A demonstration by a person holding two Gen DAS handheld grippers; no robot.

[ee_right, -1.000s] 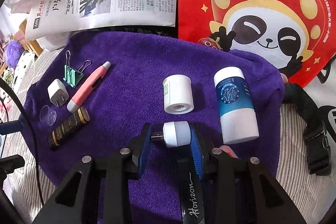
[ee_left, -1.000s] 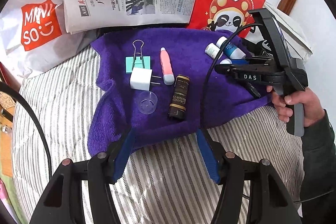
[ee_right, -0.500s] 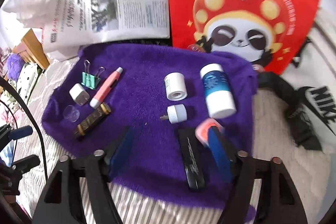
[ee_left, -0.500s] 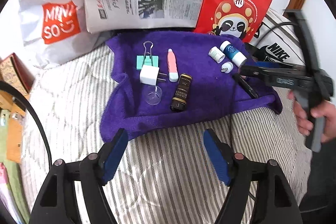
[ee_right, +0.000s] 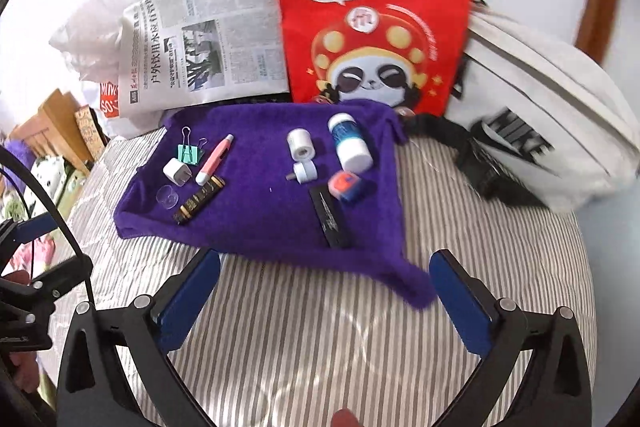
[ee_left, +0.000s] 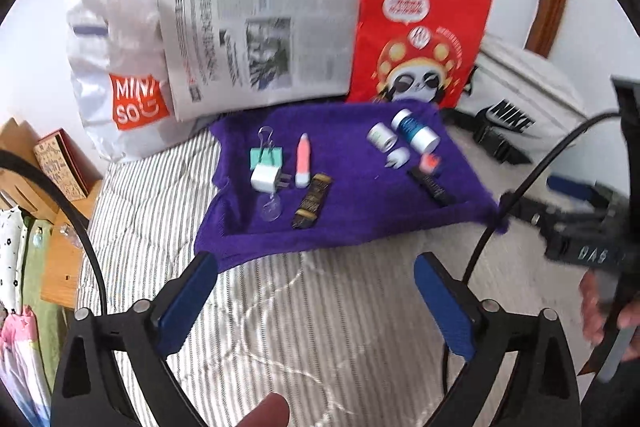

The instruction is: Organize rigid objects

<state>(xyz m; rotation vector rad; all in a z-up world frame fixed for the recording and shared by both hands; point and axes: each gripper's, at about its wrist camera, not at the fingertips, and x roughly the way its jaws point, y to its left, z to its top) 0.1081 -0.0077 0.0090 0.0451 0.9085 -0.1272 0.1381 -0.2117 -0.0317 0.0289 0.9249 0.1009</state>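
A purple towel (ee_right: 256, 211) lies on a striped bed (ee_right: 320, 339) and carries all the small things in two groups. On its left part sit a green binder clip (ee_right: 188, 151), a white plug (ee_right: 176, 171), a pink pen (ee_right: 214, 159), a clear round cap (ee_right: 168, 197) and a dark brown tube (ee_right: 199, 199), all close together. On its right part sit a small white roll (ee_right: 301, 143), a white bottle with a blue label (ee_right: 349, 142), a small white adapter (ee_right: 305, 173) just below the roll, an orange and blue cube (ee_right: 345, 187) and a black flat bar (ee_right: 330, 217) beside the cube.

The right gripper (ee_right: 325, 303) hangs above the bare bed in front of the towel, jaws spread wide and holding nothing. The left gripper (ee_left: 316, 301) is also over the bed short of the towel, jaws wide apart and empty.

Behind the towel stand a newspaper (ee_right: 204, 43), a red paper bag with a panda (ee_right: 374, 23), a white plastic bag (ee_left: 120, 83) and a white sports bag (ee_right: 552, 131).
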